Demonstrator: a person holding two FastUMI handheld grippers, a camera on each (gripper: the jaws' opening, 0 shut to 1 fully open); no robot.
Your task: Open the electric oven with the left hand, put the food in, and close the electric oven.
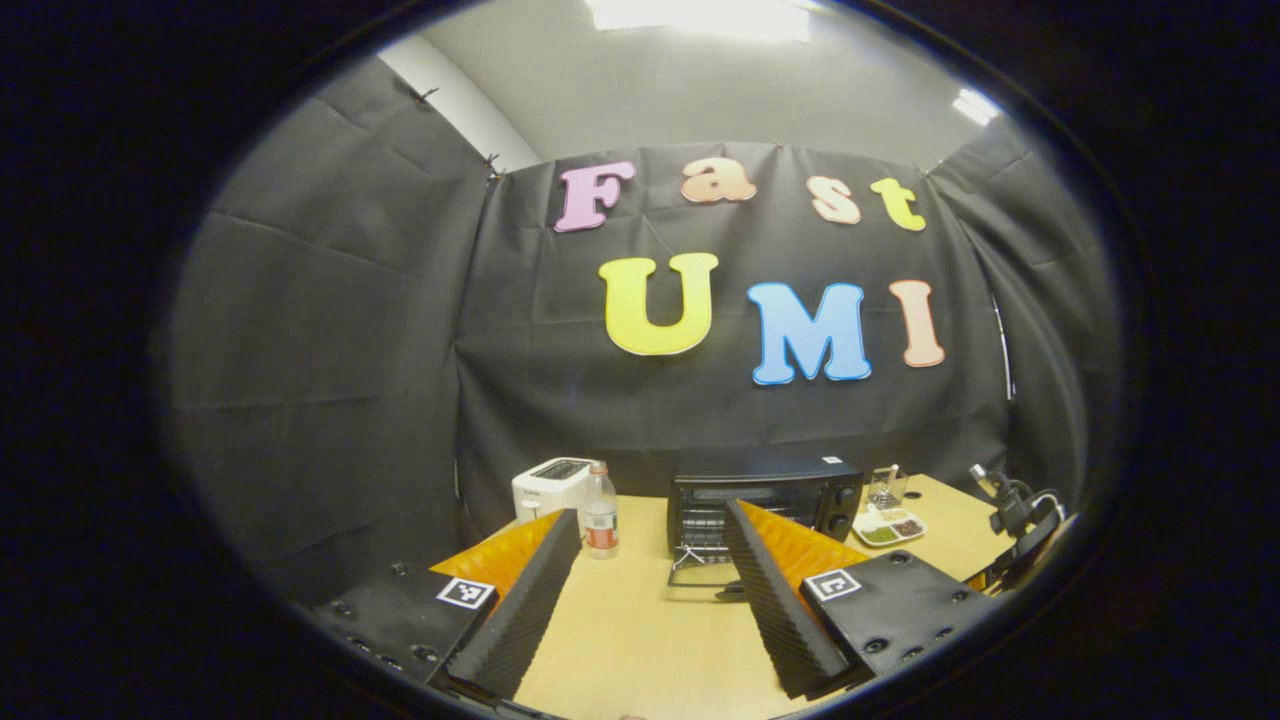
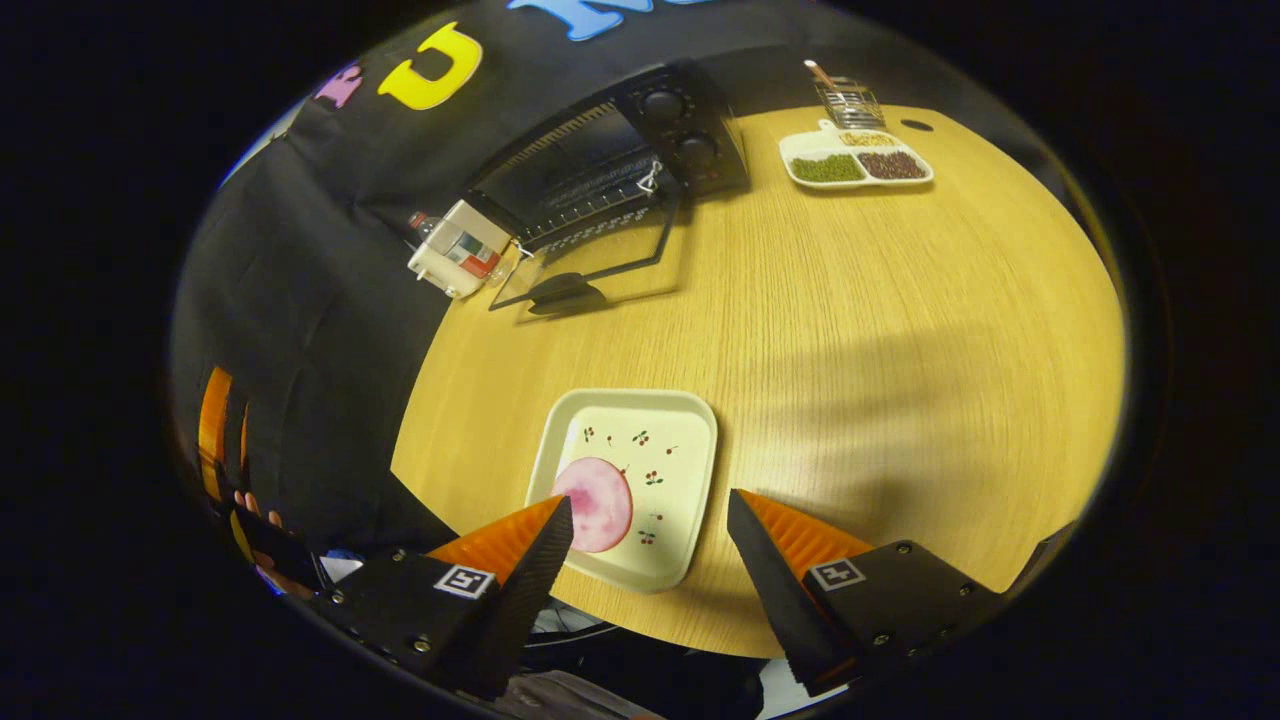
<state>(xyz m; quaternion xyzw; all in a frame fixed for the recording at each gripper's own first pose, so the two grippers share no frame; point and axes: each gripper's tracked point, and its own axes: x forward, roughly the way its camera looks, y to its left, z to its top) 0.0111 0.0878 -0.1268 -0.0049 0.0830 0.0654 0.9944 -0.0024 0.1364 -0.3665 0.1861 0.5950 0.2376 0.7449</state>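
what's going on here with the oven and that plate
A person is working with a handheld tool in each hand at a wooden table. The oven door is already folded down open. The right tool hangs open over a square plate holding a pink round slice of food, not yet gripped. The left tool is open, facing the oven from a distance.

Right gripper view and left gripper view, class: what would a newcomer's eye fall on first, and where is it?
First, the square plate with a pink food slice at the table's near edge, just ahead of the right gripper and its open fingers. Next, the black electric oven at the far edge, its glass door lying open on the table.
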